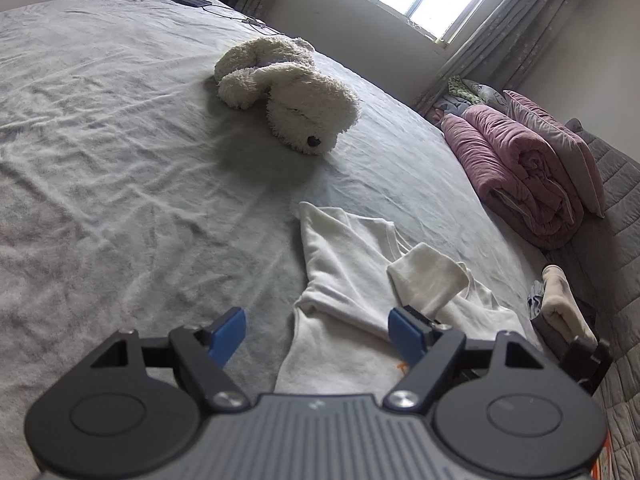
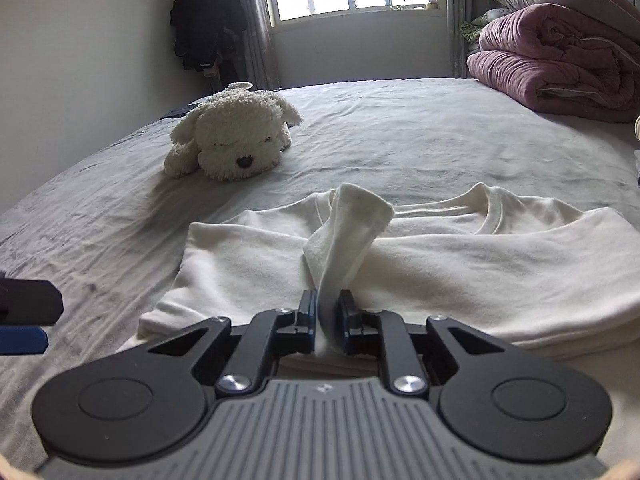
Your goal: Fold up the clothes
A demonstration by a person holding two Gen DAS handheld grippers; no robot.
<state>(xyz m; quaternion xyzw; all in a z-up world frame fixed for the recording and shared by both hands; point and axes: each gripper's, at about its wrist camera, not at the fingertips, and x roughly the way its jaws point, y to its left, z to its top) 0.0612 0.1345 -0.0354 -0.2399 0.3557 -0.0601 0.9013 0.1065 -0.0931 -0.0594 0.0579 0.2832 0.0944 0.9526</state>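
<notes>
With our right tongs (image 2: 328,312) loosely around the white shirt's (image 2: 440,264) limp sleeve (image 2: 352,224) and left tongs (image 1: 316,334) open, we should pinch its soft hem.

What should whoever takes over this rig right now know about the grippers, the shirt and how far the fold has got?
Left gripper: open, empty, hovering over the bed sheet at the white shirt's edge.
Right gripper: jaws slightly apart with the shirt's sleeve standing up between them; pads not clearly pressing.
The shirt lies on the bed, body already folded in, collar toward the window. The plush dog lies beyond it and a pink quilt sits far right.
Left to do: lay the sleeve flat across the body, then finish the fold.
</notes>
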